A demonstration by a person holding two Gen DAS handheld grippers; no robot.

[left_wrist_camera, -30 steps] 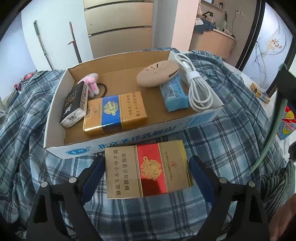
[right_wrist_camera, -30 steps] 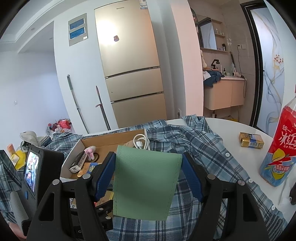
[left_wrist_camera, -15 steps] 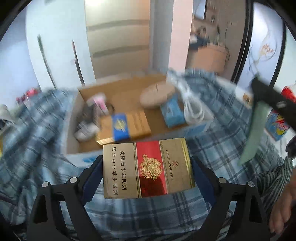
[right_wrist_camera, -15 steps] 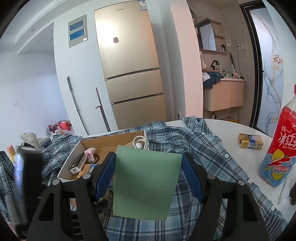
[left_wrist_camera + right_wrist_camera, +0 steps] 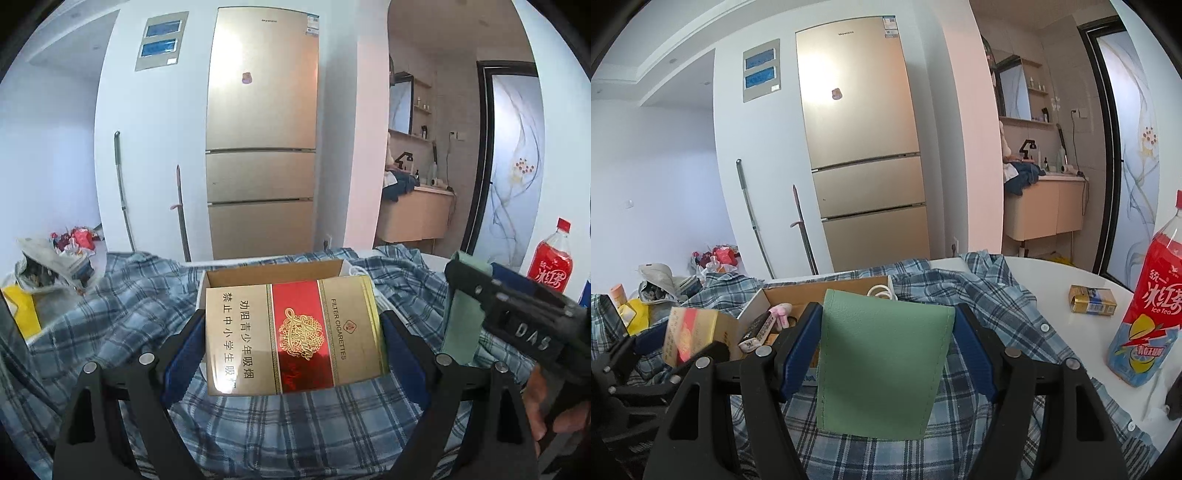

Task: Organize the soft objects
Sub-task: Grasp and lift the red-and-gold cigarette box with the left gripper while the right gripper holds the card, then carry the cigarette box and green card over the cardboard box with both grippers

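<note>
My left gripper [image 5: 291, 341] is shut on a gold and red cigarette carton [image 5: 295, 325], held flat between its blue pads above the plaid shirt [image 5: 314, 424]. Behind the carton only the far wall of the open cardboard box [image 5: 273, 273] shows. My right gripper [image 5: 886, 350] is shut on a green leather pouch [image 5: 882, 369], which hangs upright between its pads. In the right wrist view the box [image 5: 820, 291] lies ahead and to the left, holding a pink item [image 5: 781, 312], a black pack [image 5: 757, 332] and a white cable [image 5: 882, 291]. The left gripper with its carton [image 5: 690, 336] is at the left.
A blue plaid shirt [image 5: 997, 314] covers the white round table [image 5: 1052, 273]. A red ice tea bottle [image 5: 1145, 314] and a small gold and blue pack [image 5: 1093, 304] stand on the table's right side. A gold fridge [image 5: 258, 147] stands behind.
My left gripper has risen and tipped upward with the carton, so its view swung from down into the box to level with the fridge. The right gripper has kept still.
</note>
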